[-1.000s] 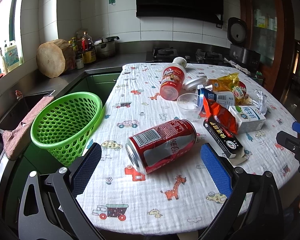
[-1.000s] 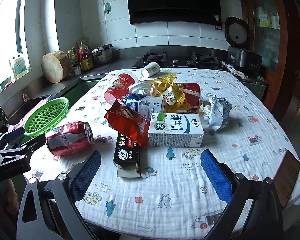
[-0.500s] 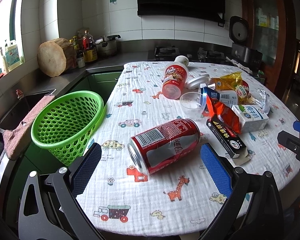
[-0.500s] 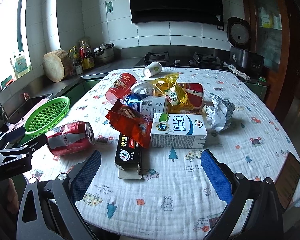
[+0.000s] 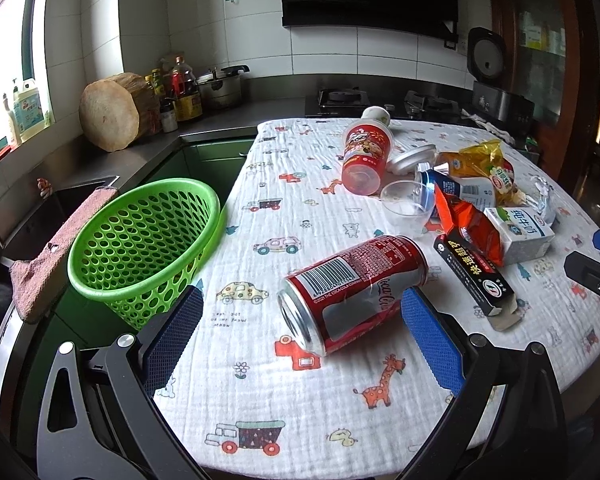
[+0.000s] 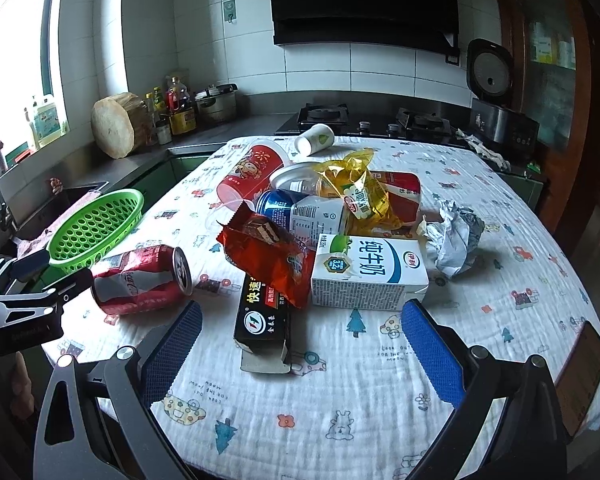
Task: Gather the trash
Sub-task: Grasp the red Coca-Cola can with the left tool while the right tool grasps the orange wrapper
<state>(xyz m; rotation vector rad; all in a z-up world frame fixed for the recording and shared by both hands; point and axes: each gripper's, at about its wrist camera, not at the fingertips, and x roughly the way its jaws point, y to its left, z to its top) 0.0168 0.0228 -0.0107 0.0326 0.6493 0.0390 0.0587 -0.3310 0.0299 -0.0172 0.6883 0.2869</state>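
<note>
A dented red cola can lies on its side on the printed tablecloth, between the open jaws of my left gripper, whose right pad reaches its far end. It also shows in the right wrist view. A green mesh basket stands off the table's left edge. My right gripper is open and empty, just short of a black carton, a red snack wrapper and a white milk box.
Farther back lie a red paper cup, a clear plastic cup, a blue can, a yellow wrapper, crumpled foil and a white cup. A phone lies at the table's right edge. Counter and stove stand behind.
My left gripper has moved forward, so the cola can now lies between its pads. My right gripper has edged slightly toward the black carton and milk box. Both stay open.
</note>
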